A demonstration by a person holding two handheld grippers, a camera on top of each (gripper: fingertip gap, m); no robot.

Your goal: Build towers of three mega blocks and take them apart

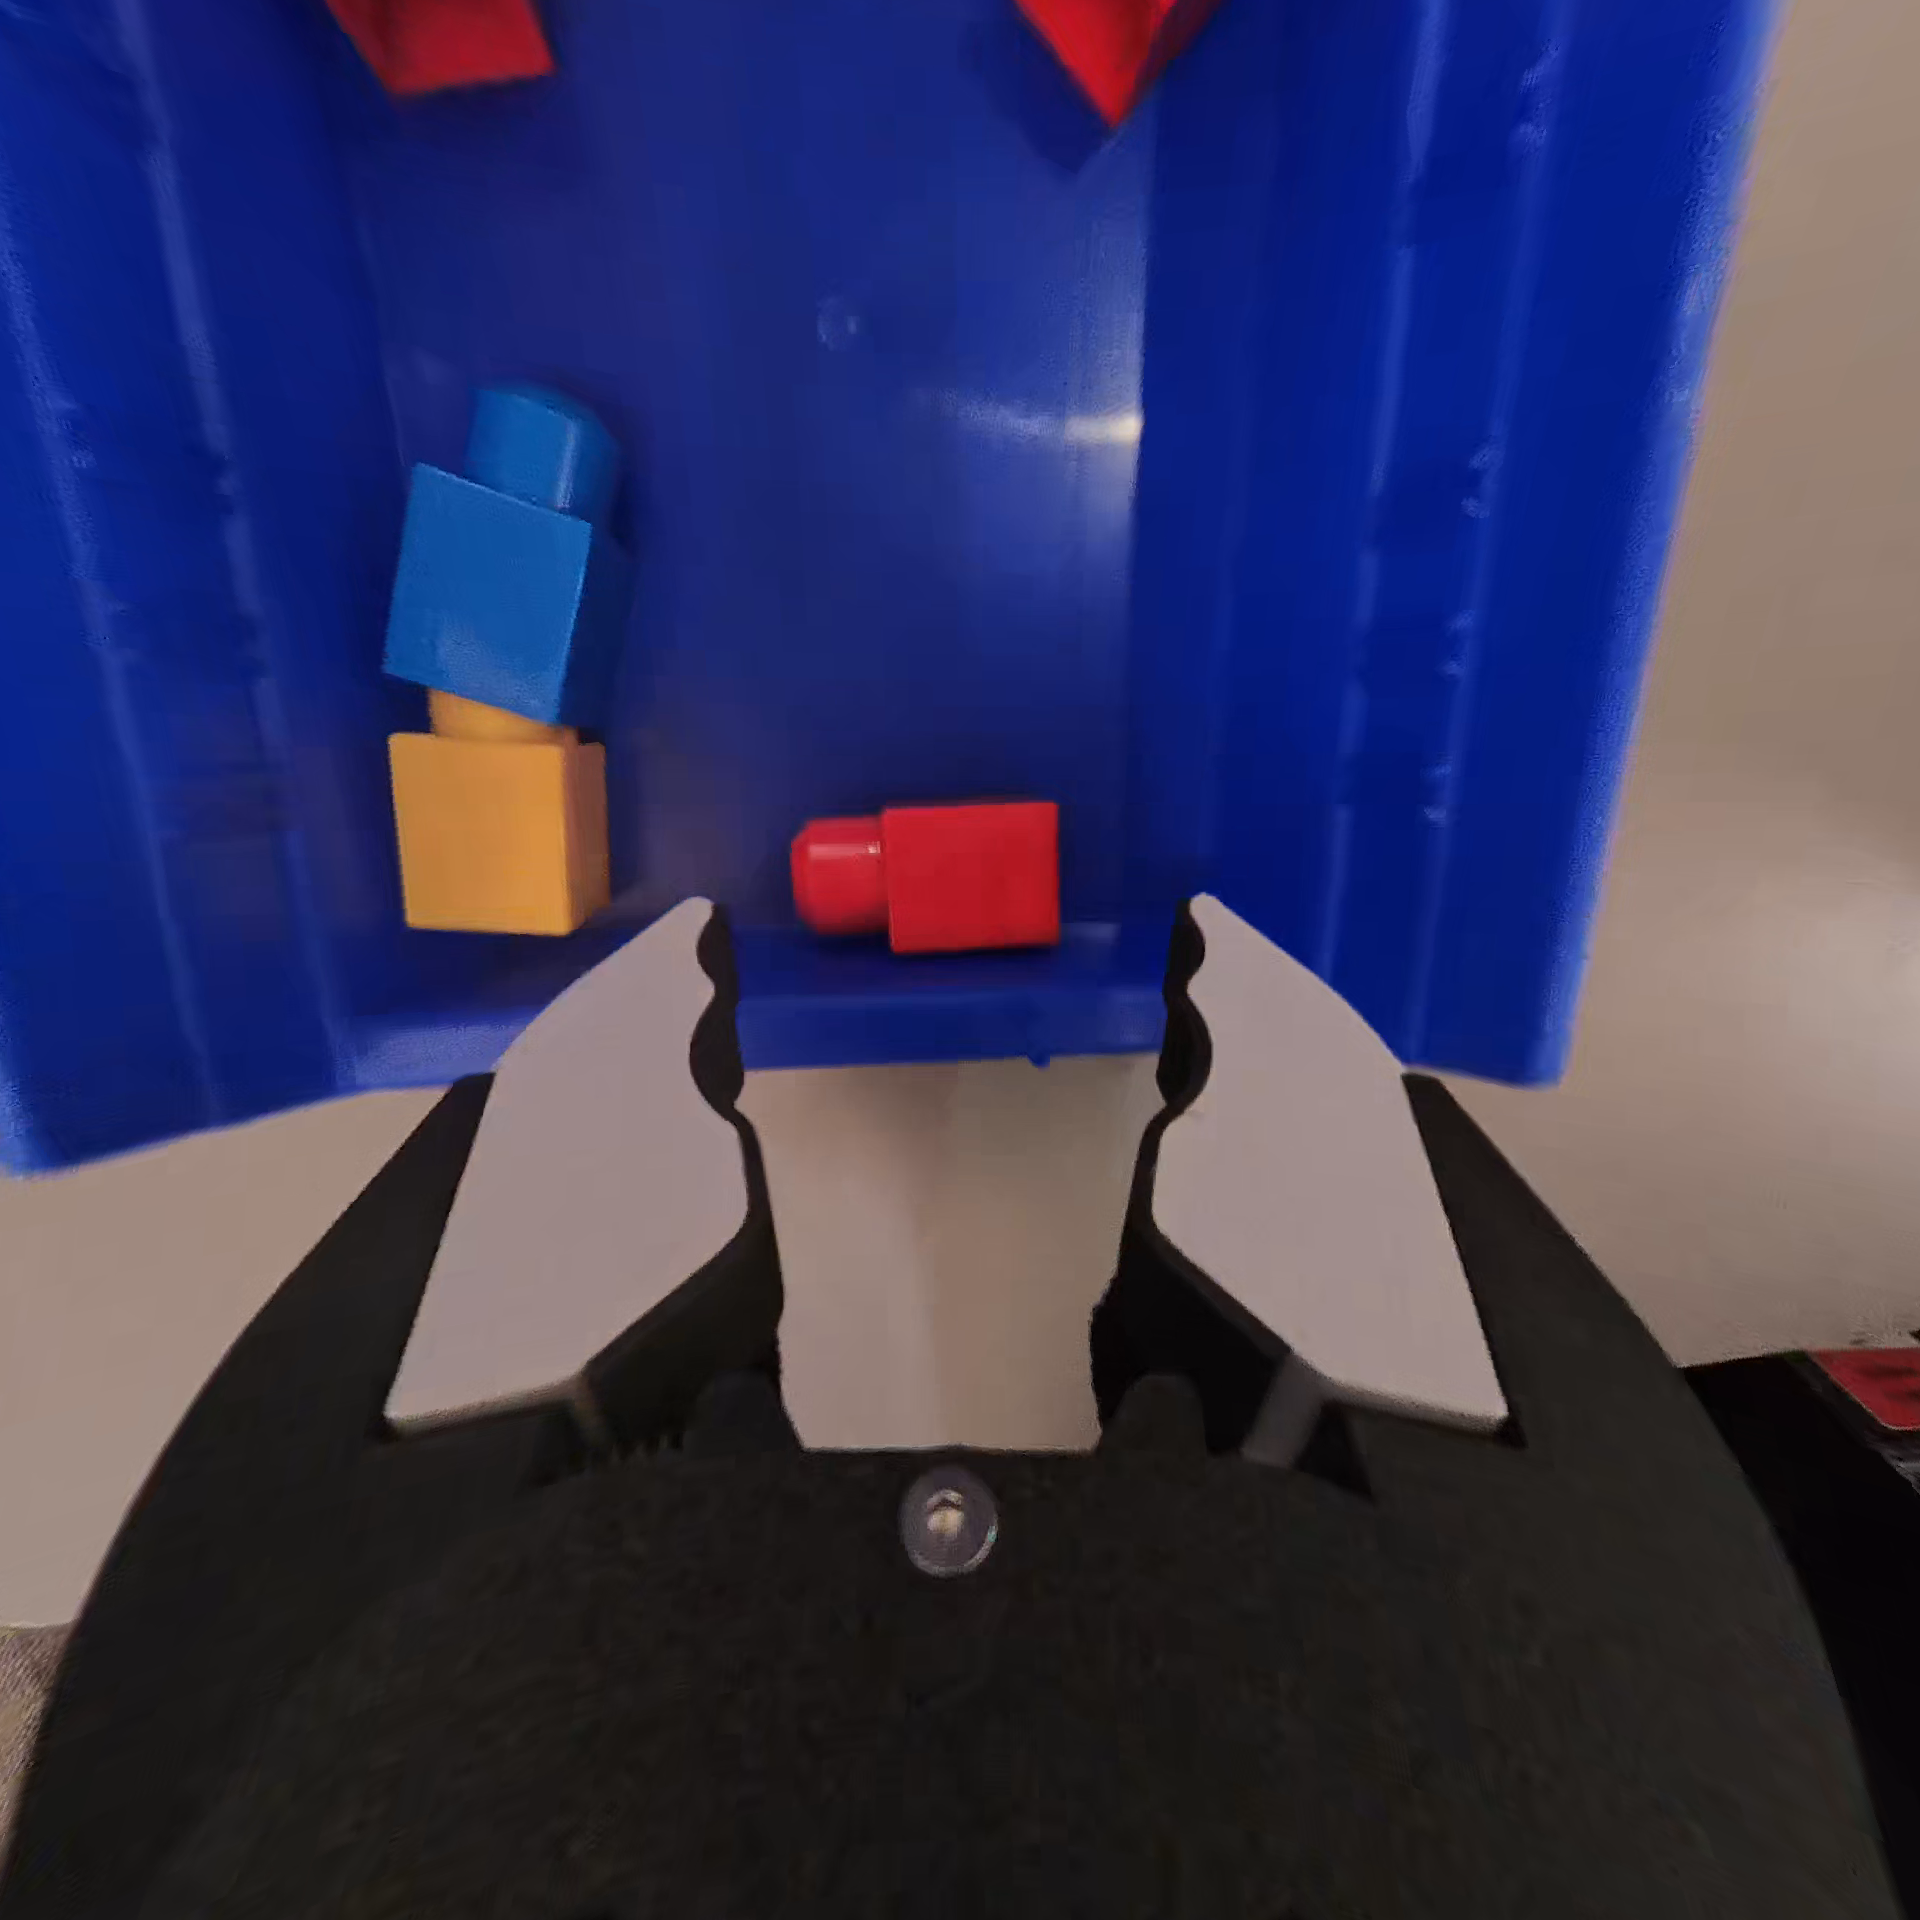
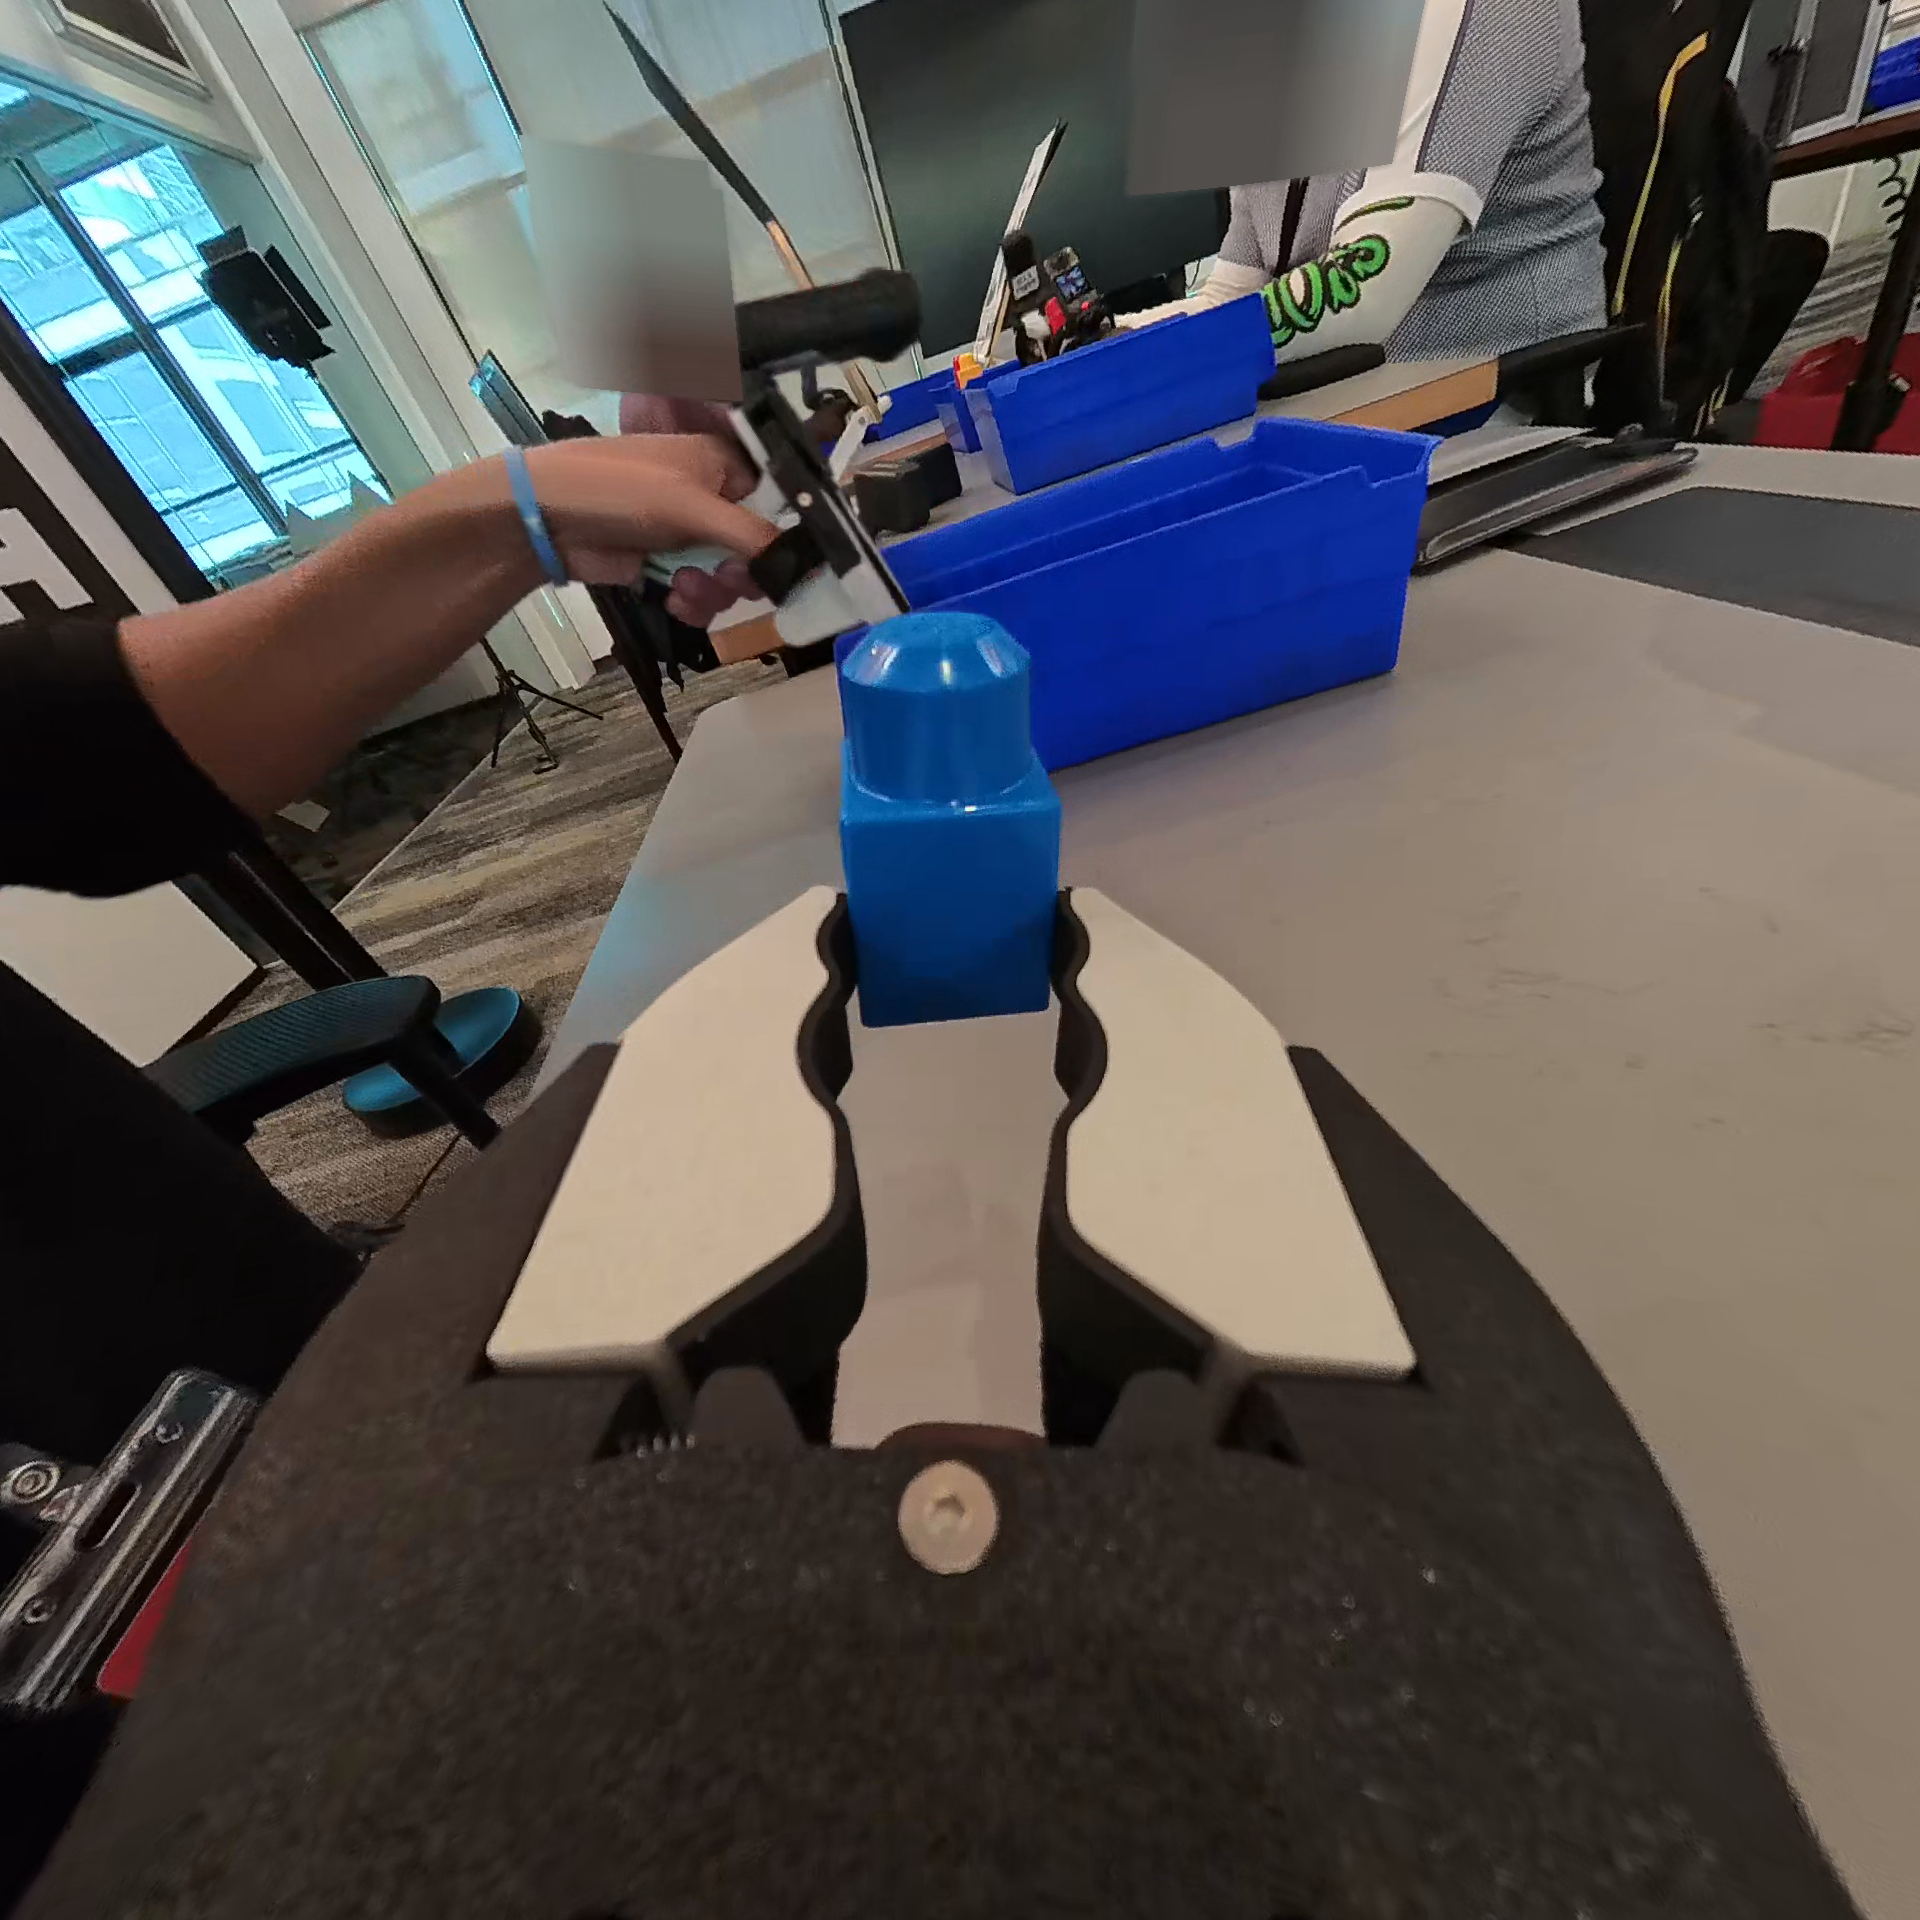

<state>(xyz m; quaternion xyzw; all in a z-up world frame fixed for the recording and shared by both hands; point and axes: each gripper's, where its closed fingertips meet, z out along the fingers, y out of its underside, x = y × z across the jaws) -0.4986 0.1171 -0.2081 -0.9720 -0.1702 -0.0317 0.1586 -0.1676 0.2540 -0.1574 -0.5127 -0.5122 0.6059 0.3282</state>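
In the left wrist view I look down into a blue bin (image 1: 883,416). My left gripper (image 1: 951,925) is open and empty over the bin's near edge. Just beyond its tips a red block (image 1: 966,878) lies on its side. To the left a blue block (image 1: 504,582) is joined onto a yellow block (image 1: 494,836), both lying down. More red blocks (image 1: 447,47) show at the top edge. In the right wrist view my right gripper (image 2: 951,935) is shut on an upright blue block (image 2: 945,842) on the grey table (image 2: 1455,935). The left gripper (image 2: 821,561) shows farther off over the bin (image 2: 1195,603).
More blue bins (image 2: 1122,390) stand on a far table where a person's sleeve (image 2: 1351,270) rests. A black mat (image 2: 1714,551) lies at the table's right rear. A chair armrest (image 2: 301,1039) sits left of the table's edge. Left tips to right tips: about 35 cm.
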